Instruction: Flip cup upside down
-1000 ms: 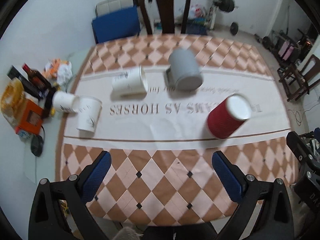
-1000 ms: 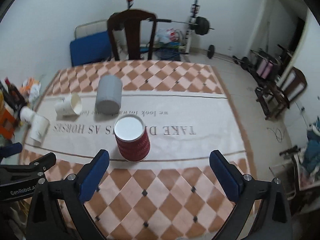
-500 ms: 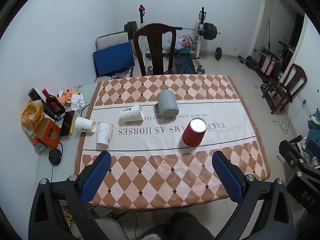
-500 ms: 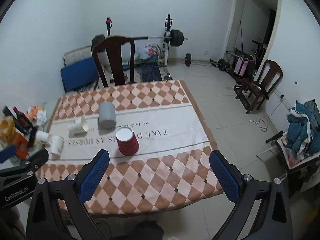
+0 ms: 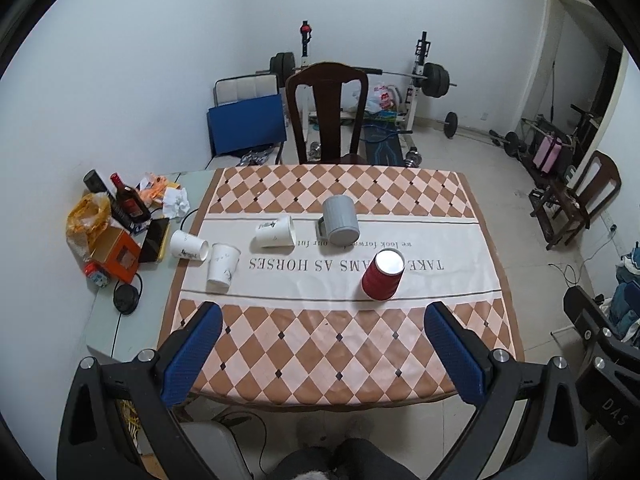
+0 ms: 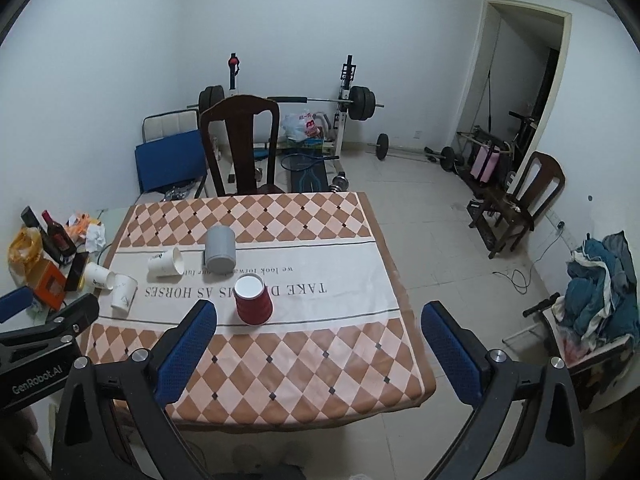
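Left wrist view: red cup (image 5: 382, 275) stands upside down, white base up, both grippers' fingers (image 5: 192, 354) spread, empty.

Left wrist view: high above the near edge of the table (image 5: 472, 216), facing forward and down toward the wooden chair (image 5: 326, 112) at 12 o'clock; far from the tabletop. Right wrist view: similar height, set further right, table (image 6: 352, 264) shifted toward 9 o'clock, doorway (image 6: 524, 92) at 2 o'clock. Shared: whole tablecloth, red cup (image 5: 382, 276) (image 6: 253, 300), grey mug (image 5: 340, 220) (image 6: 220, 249), chair (image 6: 240, 148), barbell rack (image 5: 424, 76) (image 6: 348, 92).
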{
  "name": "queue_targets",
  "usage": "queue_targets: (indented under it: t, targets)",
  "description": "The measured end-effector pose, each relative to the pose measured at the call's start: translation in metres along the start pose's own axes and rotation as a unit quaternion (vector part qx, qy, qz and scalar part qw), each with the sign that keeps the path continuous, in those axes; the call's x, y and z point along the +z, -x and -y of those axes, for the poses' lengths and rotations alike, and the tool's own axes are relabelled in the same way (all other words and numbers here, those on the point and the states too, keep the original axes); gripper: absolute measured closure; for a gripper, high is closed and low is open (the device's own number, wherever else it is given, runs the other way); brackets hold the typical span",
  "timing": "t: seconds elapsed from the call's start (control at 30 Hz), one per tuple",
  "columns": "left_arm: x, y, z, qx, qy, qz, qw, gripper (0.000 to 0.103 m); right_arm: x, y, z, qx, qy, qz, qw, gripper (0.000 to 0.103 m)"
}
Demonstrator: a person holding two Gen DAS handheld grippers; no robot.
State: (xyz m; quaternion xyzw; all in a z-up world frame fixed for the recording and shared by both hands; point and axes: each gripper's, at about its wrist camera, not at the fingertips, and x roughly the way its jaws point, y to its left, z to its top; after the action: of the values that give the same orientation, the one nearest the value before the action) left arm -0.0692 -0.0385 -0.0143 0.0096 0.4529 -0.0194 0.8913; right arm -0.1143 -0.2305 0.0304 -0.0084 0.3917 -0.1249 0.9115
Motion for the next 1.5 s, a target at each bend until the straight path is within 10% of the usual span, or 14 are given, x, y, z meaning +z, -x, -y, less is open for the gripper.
queue_targets:
  t: [1.5]
  targets:
    - [0.011, -0.001, 0.007, 0.022, 0.002, -0.027, 0.9994, 0.000, 0.021, -0.030, -0.004, 0.036, 0.019, -0.038, 0.998, 0.000]
